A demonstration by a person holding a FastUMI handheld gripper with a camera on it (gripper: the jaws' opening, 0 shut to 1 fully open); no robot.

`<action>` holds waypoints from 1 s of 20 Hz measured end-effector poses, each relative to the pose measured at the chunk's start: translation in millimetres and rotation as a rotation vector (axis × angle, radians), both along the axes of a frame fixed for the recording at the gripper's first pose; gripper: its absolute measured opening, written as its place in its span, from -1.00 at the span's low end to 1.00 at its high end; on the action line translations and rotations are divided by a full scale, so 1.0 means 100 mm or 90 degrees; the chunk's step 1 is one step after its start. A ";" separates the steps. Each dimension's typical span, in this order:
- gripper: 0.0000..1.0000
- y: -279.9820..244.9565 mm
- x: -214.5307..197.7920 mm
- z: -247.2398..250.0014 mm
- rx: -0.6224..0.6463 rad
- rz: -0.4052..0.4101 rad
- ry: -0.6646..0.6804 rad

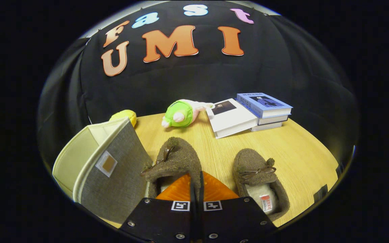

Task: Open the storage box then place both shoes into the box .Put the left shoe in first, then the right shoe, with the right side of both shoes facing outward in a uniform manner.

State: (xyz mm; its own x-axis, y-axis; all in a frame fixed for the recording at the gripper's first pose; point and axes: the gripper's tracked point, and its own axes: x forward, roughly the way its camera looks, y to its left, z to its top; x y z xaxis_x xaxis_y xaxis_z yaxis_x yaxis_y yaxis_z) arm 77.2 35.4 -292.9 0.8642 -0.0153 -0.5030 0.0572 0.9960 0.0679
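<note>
Angled down over the near edge of the surface (214,141), the tongs (196,184) are closed with fingers together, pinching the rim of the left shoe (176,158) beside the storage box (113,168), the right shoe (258,179) lying alongside.

Box (106,168) left of shoes (177,162)

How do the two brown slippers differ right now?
The left slipper sits right by the open storage box, with the closed fingers at its opening, seemingly pinching its edge. The right slipper lies apart on the table, untouched, its pale lining and tag visible. Both are fuzzy brown with a bow, toes pointing away.
</note>
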 end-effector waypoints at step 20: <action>-0.99 1.96 0.01 0.95 0.115 0.062 -0.037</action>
State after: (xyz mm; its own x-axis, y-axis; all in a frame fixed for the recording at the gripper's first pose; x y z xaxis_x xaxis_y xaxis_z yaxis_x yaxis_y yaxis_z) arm 77.8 231.7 -197.9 0.8847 0.1555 -0.4395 -0.0475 0.9679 0.2468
